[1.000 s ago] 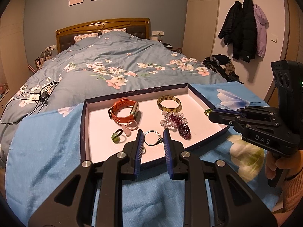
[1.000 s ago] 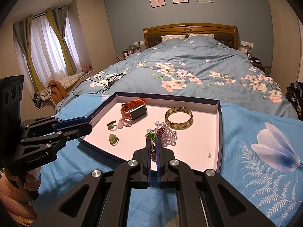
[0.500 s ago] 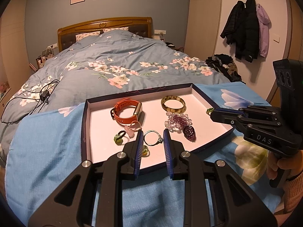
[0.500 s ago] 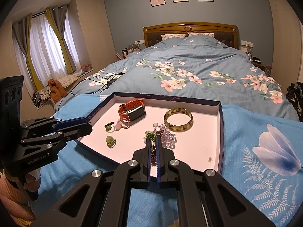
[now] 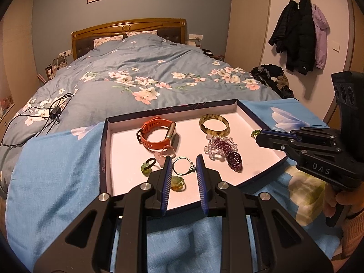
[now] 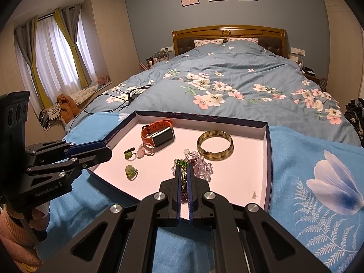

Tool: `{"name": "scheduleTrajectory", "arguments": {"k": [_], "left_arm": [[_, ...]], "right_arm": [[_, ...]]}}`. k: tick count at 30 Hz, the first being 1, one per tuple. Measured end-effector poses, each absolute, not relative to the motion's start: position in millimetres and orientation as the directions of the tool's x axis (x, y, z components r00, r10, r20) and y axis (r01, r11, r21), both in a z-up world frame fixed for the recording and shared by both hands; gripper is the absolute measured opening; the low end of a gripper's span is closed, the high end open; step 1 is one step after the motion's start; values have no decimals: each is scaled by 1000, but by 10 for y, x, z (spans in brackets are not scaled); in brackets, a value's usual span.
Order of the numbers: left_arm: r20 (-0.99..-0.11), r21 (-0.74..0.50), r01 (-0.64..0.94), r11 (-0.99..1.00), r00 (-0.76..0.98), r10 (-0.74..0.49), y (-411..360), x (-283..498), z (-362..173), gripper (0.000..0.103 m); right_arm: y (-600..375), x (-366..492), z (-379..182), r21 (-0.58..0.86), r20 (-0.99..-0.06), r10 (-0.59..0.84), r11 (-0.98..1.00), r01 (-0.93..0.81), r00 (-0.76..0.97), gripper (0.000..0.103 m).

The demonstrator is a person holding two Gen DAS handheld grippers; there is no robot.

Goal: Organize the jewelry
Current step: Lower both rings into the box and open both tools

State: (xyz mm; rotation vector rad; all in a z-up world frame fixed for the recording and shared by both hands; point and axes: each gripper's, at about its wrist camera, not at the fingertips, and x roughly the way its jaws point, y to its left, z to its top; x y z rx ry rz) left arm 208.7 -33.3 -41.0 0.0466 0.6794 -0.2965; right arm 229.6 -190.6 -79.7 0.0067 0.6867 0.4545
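Observation:
A shallow box tray [image 5: 103,150] [image 6: 268,159] lies on a blue cloth on the bed. In it are an orange smartwatch [image 5: 157,133] [image 6: 159,134], an amber bangle [image 5: 214,124] [image 6: 215,145], clear and purple bead bracelets [image 5: 219,146] [image 6: 201,163], a silver ring [image 5: 183,165], and green rings [image 5: 147,167] [image 6: 130,171]. My left gripper [image 5: 183,168] is open, its fingertips either side of the silver ring. My right gripper [image 6: 184,175] [image 5: 259,136] is shut on a green beaded piece [image 6: 182,163] over the tray's right side.
A black cable [image 5: 45,116] lies on the floral duvet to the left. Coats [image 5: 298,34] hang on the right wall. Curtains [image 6: 54,52] and clothes piles are by the window at left. The wooden headboard [image 6: 227,34] is at the far end.
Both views have pulled back and risen slightly, so the tray sits a little farther away. The right gripper stays shut on the green piece; the left stays open around the ring.

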Motion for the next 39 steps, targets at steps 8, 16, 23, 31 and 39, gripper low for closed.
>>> {"name": "scheduleTrajectory", "arguments": {"k": [8,16,23,31,39], "left_arm": [[-634,-56,270,961,735,-243,-316,2168,-453,22],[-643,-56,258,964,730,-233,-304,2230,-480,22],[-659,-59,240,969,720,-218,-270,2322,-551,22],[-683,-70,215,974,702,-204,-241,2427,-647,22],[-700,-69,199,977,688,-190,-243,2498,-722,22]], "right_arm": [[-1869,2355,-832,150,-619,402,904,-401,675,4],[-1861,2405,-850,156,-626,403,904,-399,668,4],[-1840,2483,-902,158,-647,395,906,-392,652,4],[-1779,2564,-976,151,-680,383,907,-392,625,4],[-1732,2636,-1044,152,-703,373,911,-384,606,4]]}}
